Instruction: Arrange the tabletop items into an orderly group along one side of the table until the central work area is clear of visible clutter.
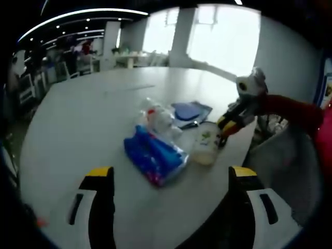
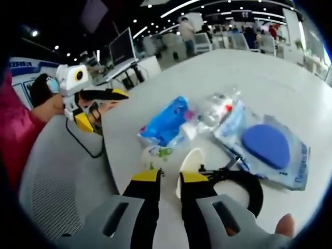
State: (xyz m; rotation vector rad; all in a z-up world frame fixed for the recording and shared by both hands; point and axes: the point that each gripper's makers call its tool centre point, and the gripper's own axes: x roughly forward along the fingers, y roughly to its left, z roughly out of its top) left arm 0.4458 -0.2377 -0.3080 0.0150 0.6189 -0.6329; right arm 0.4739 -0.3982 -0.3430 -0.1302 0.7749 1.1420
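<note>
Tabletop items cluster near the tabletop [image 1: 78, 119] edge: blue packet [image 1: 154, 155], clear bag [image 1: 158, 120], small bottle [image 1: 206, 144]. Left tongs [image 1: 171, 181] hang released above. In the right gripper view, right tongs [image 2: 170, 179], nearly clenched, meet the bottle [image 2: 154, 154]; a nudge might roll it off.

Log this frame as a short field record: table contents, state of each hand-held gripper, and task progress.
table: white, round edge
items: blue packet; clear plastic bag; blue pad in wrapper; small cup; black ring
layout: items clustered near the table edge
left hand-held gripper: open, short of the blue packet, holding nothing
right hand-held gripper: jaws nearly closed, at the cup; grasp unclear
progress: items are close together but untidy
</note>
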